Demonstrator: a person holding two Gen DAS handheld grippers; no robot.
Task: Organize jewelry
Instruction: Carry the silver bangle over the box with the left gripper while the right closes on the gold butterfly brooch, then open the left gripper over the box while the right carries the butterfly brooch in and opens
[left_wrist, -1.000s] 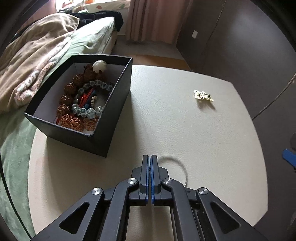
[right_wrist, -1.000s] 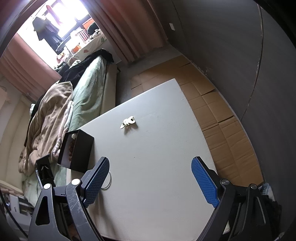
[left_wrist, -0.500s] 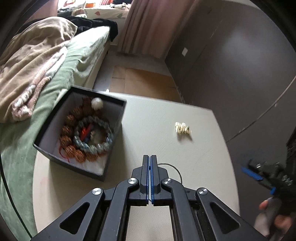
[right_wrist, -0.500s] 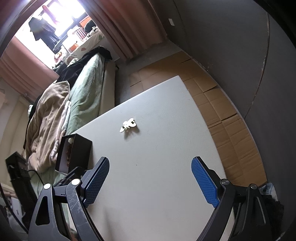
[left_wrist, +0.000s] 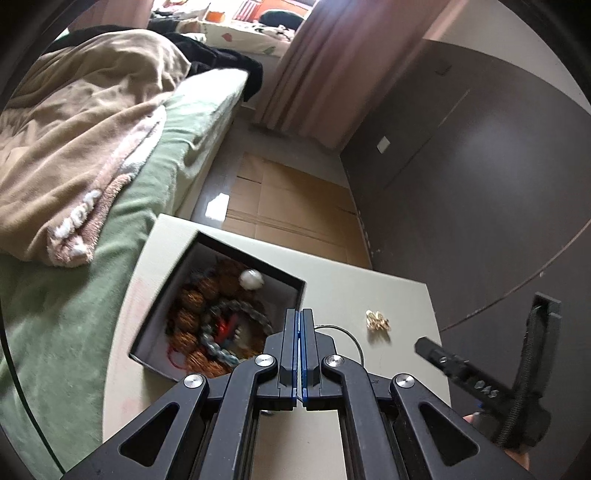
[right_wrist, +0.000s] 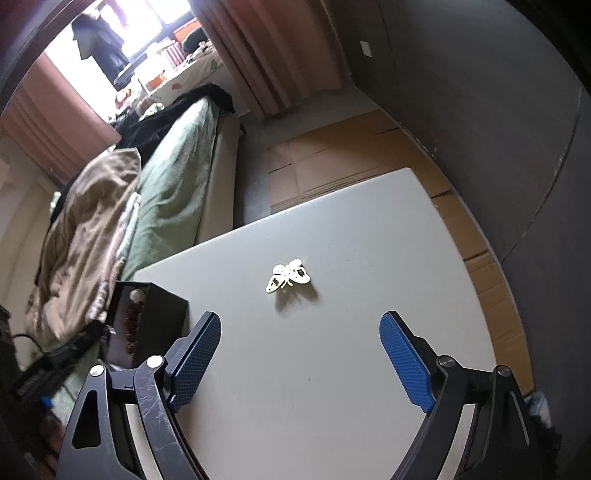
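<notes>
Brooch (right_wrist: 288, 275) ahead of open jaws

Daylight from blown-out window (right_wrist: 147, 48); soft shadows; black box (left_wrist: 221, 314) motion-blurred; fisheye edges warped.

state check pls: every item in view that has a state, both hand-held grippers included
left hand-held gripper: shut on a thin wire ring
thin wire ring: pinched at its edge by the left jaws, over the table
right hand-held gripper: open wide, jaws closing slightly, nothing between them
black box: lidless, upright on the table, holding bead bracelets
butterfly brooch: lying loose on the white table, untouched, ahead of the right jaws
</notes>
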